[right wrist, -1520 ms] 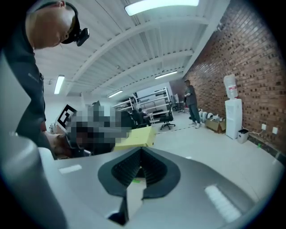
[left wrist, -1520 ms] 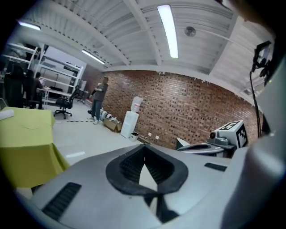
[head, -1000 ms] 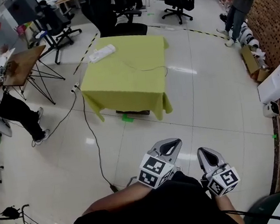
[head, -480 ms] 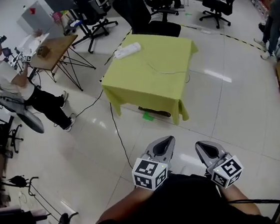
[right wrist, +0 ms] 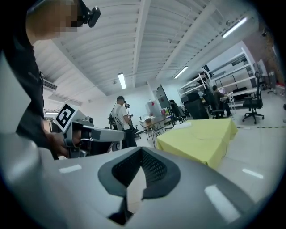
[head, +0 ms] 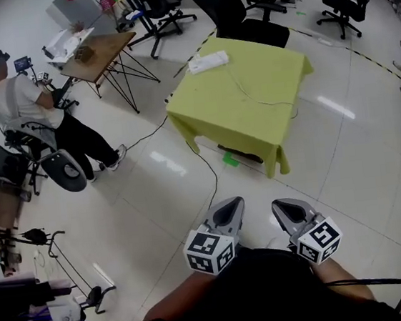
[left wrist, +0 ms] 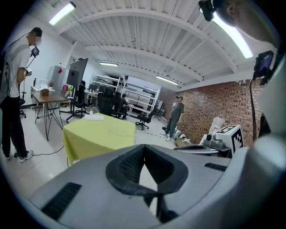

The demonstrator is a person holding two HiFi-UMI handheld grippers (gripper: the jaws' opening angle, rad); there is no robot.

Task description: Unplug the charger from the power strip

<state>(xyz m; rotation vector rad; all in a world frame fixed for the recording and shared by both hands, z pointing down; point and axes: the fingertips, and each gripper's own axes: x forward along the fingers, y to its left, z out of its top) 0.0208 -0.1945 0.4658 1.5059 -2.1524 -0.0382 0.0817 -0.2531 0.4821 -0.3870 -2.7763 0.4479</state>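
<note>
The white power strip (head: 208, 62) lies at the far left corner of a table under a yellow-green cloth (head: 252, 107), several steps ahead of me. A thin cable (head: 262, 101) runs from it across the cloth; the charger itself is too small to make out. My left gripper (head: 228, 209) and right gripper (head: 286, 207) are held side by side close to my body, both shut and empty. From the left gripper view (left wrist: 144, 147) the strip (left wrist: 94, 117) sits far beyond the jaws. The right gripper view (right wrist: 141, 151) shows the strip (right wrist: 184, 125) just as distant.
A person (head: 29, 111) sits at the left by a wooden folding desk (head: 99, 56). Black office chairs (head: 241, 15) stand behind the table. A black cable (head: 209, 169) trails over the white floor from the table toward me. Another person (left wrist: 176, 112) stands by a brick wall.
The head view has swung left: the table has slid to the right in the picture and the seated person has come fully into sight. Both grippers stay shut near my body.
</note>
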